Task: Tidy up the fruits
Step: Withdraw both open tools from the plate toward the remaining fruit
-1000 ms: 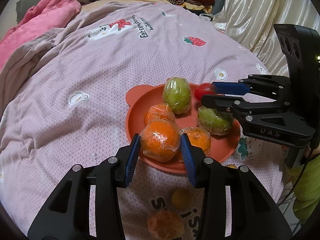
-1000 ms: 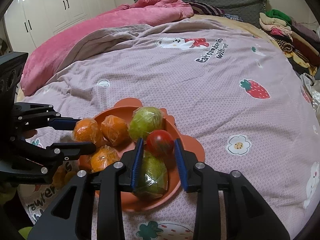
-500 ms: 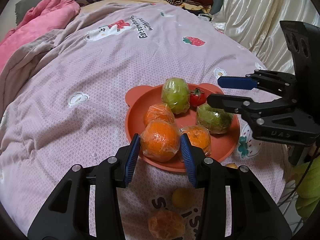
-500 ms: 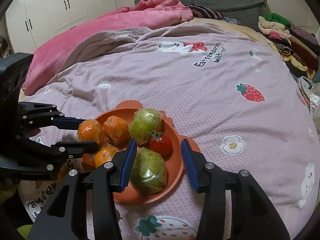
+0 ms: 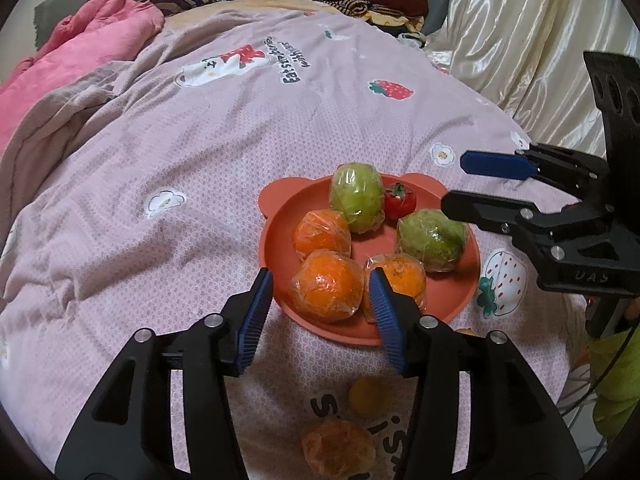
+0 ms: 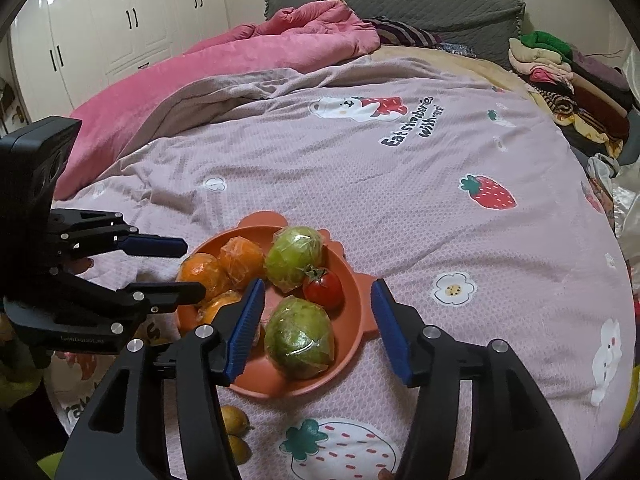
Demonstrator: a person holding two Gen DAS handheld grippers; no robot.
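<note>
Now | left tongs (image 5: pixel 320 312) spread, just opening around orange (image 5: pixel 327 286) | right tongs (image 6: pixel 318 330) spread, opening | tomato (image 6: pixel 323 288) stem up

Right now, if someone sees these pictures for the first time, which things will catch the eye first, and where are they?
First, the orange plate on the pink strawberry-print bedcover, holding wrapped oranges, two wrapped green fruits and a small red tomato. Next, the left gripper, open around the nearest wrapped orange, and the right gripper, open over the plate's near side.
</note>
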